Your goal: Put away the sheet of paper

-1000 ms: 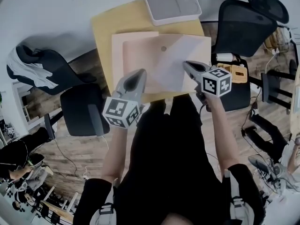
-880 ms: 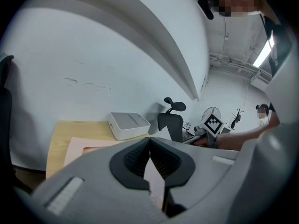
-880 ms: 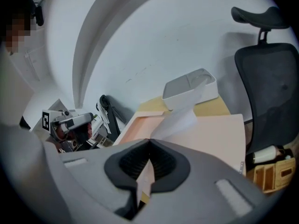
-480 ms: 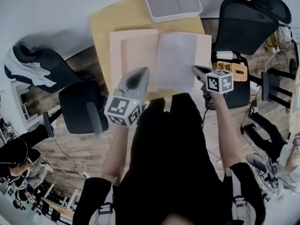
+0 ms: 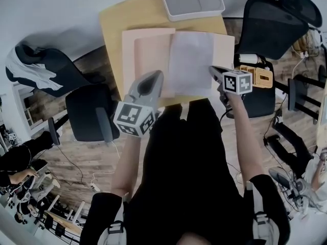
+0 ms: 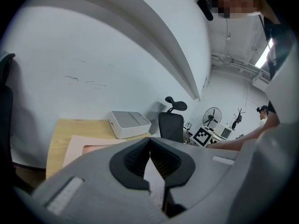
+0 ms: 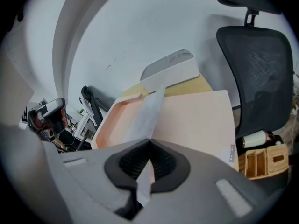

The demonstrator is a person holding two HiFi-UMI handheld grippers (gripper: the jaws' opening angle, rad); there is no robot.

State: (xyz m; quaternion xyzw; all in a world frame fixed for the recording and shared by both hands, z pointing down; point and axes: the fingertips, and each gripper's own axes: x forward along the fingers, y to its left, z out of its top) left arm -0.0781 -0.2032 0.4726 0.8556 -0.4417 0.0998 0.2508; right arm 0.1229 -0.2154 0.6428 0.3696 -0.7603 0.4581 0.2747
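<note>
The sheet (image 5: 191, 60) lies over the open pink folder (image 5: 148, 60) on the worktop (image 5: 112, 24), its near corner pinched in the closed right gripper (image 5: 214, 71) — so placement looks nearly done. The left gripper (image 5: 154, 78) hovers over the folder's near edge, jaws together on nothing evident. Remaining, by judgement: release the sheet and close the folder.

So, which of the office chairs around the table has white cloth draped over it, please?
The far-left chair; the dark chair beside it and the mesh-backed chair at right are both bare.
</note>
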